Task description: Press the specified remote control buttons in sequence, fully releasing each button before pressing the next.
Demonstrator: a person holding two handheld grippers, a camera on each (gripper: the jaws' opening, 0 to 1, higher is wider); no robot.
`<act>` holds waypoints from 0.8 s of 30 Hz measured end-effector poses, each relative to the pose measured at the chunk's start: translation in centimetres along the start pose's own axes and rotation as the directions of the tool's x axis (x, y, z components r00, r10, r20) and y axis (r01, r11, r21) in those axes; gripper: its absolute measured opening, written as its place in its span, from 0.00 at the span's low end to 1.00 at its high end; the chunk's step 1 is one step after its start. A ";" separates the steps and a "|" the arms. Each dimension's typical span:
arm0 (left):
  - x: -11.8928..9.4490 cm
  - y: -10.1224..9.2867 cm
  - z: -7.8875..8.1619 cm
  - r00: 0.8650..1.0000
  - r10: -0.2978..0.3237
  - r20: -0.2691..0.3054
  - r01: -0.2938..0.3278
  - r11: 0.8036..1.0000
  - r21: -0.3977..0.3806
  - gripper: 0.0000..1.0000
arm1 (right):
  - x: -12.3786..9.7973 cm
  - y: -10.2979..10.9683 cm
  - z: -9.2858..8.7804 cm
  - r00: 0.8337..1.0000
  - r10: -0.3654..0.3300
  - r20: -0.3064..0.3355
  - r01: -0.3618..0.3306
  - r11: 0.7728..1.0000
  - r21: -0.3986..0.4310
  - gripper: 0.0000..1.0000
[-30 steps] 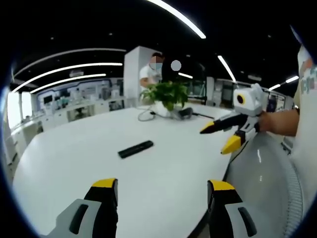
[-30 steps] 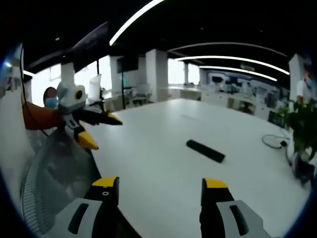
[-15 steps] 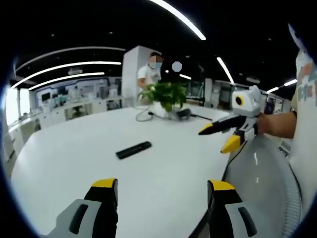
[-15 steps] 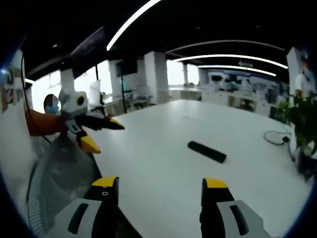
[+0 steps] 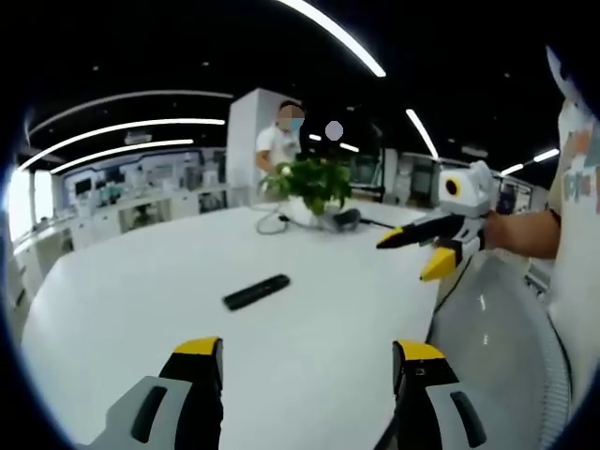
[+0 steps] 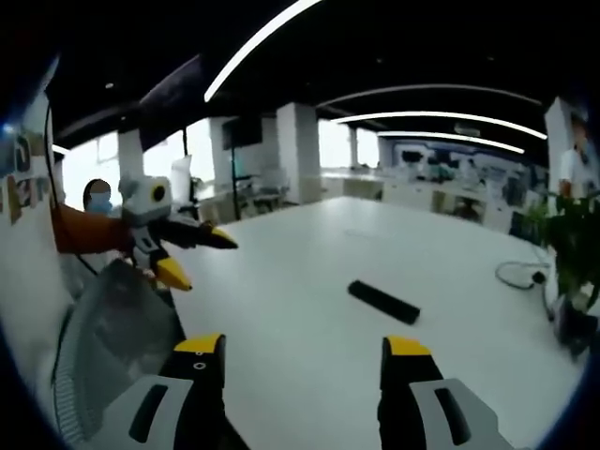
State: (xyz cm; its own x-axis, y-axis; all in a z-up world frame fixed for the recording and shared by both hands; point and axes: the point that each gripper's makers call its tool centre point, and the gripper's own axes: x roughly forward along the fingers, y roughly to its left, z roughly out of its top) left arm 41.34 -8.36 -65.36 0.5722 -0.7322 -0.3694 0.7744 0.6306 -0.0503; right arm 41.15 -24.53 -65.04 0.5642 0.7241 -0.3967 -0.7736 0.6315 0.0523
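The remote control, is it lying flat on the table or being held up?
Lying flat. The black remote control rests on the white table, with both grippers, left and right, open and well clear of it.

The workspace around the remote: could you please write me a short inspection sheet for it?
Surface: white table, mostly bare.
Job's things: black remote control lying flat mid-table, untouched.
Clutter: potted plant at the far end.
Grippers: left claw open, empty, above the near edge; right claw open, empty, short of the remote.
Cables: a cable looped beside the plant.
Surroundings: open office, ceiling light strips, a person standing behind the plant, mesh chair.
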 end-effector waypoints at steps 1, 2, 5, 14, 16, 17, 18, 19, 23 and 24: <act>0.1 0.2 0.1 1.000 0.000 -0.001 0.000 1.000 0.001 0.75 | 0.0 -0.2 0.1 1.000 -0.003 0.001 0.003 1.000 -0.005 0.65; 0.2 0.3 0.1 1.000 -0.001 -0.002 0.001 1.000 0.001 0.75 | 0.0 -0.4 0.1 1.000 -0.005 0.001 0.005 1.000 -0.010 0.65; 0.5 0.8 0.4 1.000 -0.006 -0.001 0.006 1.000 0.001 0.75 | 0.0 -0.8 0.1 1.000 -0.004 -0.006 0.004 1.000 -0.014 0.65; 1.3 1.5 1.1 1.000 -0.024 0.002 0.024 1.000 0.006 0.75 | -0.2 -1.8 0.2 1.000 -0.007 -0.010 0.006 1.000 -0.019 0.66; 1.4 1.7 1.2 1.000 -0.026 0.002 0.026 1.000 0.011 0.75 | -0.1 -2.0 0.3 1.000 -0.010 -0.011 0.010 1.000 -0.020 0.66; 1.6 1.8 1.3 1.000 -0.027 0.002 0.027 1.000 0.010 0.75 | 0.0 -2.2 0.3 1.000 -0.011 -0.012 0.010 1.000 -0.022 0.66; 1.6 1.8 1.3 1.000 -0.028 0.002 0.028 1.000 0.010 0.75 | 0.0 -2.3 0.3 1.000 -0.012 -0.013 0.011 1.000 -0.023 0.66; 1.7 2.0 1.4 1.000 -0.031 0.003 0.031 0.999 0.009 0.75 | 0.1 -2.5 0.2 1.000 -0.010 -0.018 0.010 1.000 -0.026 0.66; 2.1 2.3 1.4 0.999 -0.037 0.000 0.037 0.999 0.009 0.75 | 0.3 -2.9 0.1 0.999 -0.004 -0.038 0.002 0.999 -0.046 0.66; 2.2 2.4 1.4 0.999 -0.038 -0.003 0.038 0.999 0.011 0.75 | 0.4 -3.0 0.1 0.999 -0.003 -0.042 0.001 0.999 -0.051 0.66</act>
State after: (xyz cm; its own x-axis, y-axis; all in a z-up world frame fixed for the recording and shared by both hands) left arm 44.85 -8.76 -65.00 0.5413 -0.7551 -0.3697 0.7987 0.5993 -0.0546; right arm 43.72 -26.14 -65.29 0.5541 0.7098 -0.4349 -0.7867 0.6174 0.0054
